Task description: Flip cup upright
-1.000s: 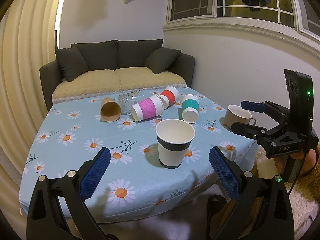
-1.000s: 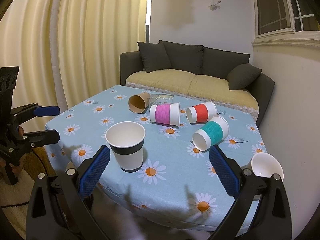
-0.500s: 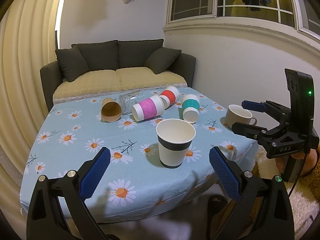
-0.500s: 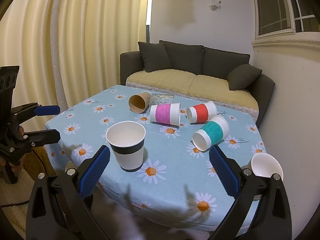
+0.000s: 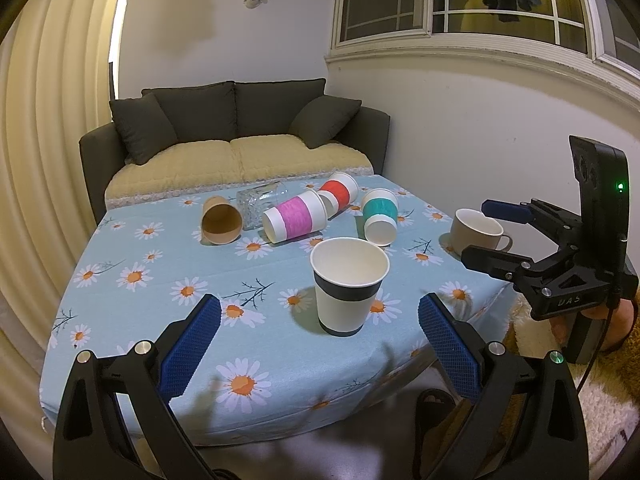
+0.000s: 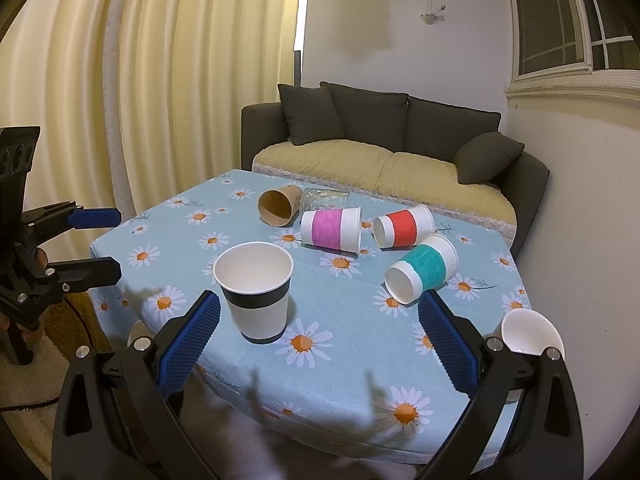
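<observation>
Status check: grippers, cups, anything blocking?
Left gripper and right gripper open, empty, short of table. Black-banded cup upright; teal cup and three others lie tipped. No obstruction.

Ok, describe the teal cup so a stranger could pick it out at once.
Start at the daisy tablecloth in front of the sofa. The teal cup lies on its side nearest the mug, beside the red cup. It alone wears a teal sleeve.
</observation>
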